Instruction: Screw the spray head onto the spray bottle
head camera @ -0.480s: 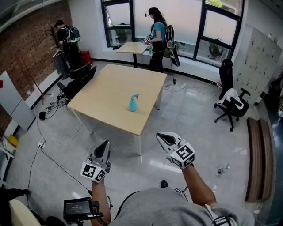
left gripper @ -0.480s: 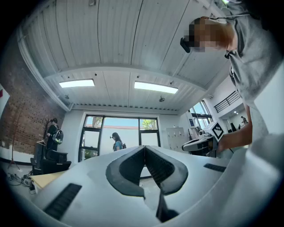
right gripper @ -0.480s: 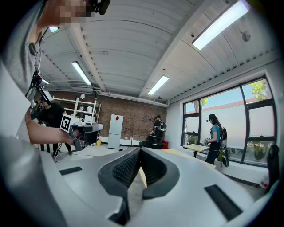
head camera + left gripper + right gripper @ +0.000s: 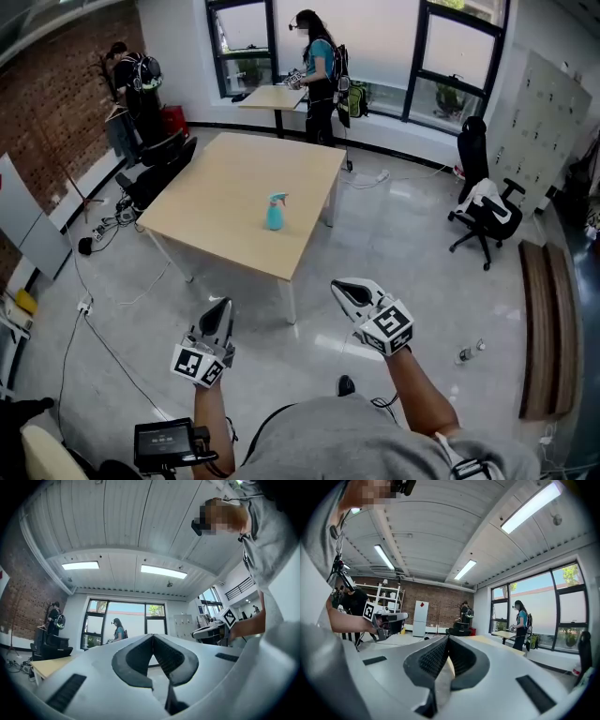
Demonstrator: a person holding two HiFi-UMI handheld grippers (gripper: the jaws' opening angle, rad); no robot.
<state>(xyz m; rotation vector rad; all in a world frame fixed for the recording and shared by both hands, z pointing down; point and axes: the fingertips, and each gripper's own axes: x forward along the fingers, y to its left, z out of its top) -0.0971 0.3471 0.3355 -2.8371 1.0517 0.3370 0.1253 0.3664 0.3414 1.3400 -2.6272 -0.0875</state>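
Note:
A light blue spray bottle [image 4: 275, 212] with its spray head on top stands upright near the front right part of a large wooden table [image 4: 225, 192], well ahead of me. My left gripper [image 4: 222, 308] is held over the floor, short of the table, jaws shut and empty. My right gripper [image 4: 346, 290] is beside it at the right, also shut with nothing in it. In the left gripper view the closed jaws [image 4: 152, 638] point slightly upward toward the windows; the right gripper view shows its closed jaws [image 4: 447, 639] with the table edge beyond.
A second person stands at a small desk [image 4: 273, 97] by the windows, another at the brick wall on the left. A black office chair [image 4: 485, 206] stands at the right. Cables [image 4: 103, 234] lie on the floor at the left, and a wooden bench [image 4: 542, 323] at the far right.
The whole scene has shifted slightly up and left in the head view, so the table and bottle sit a little higher. Both grippers keep their places and stay shut.

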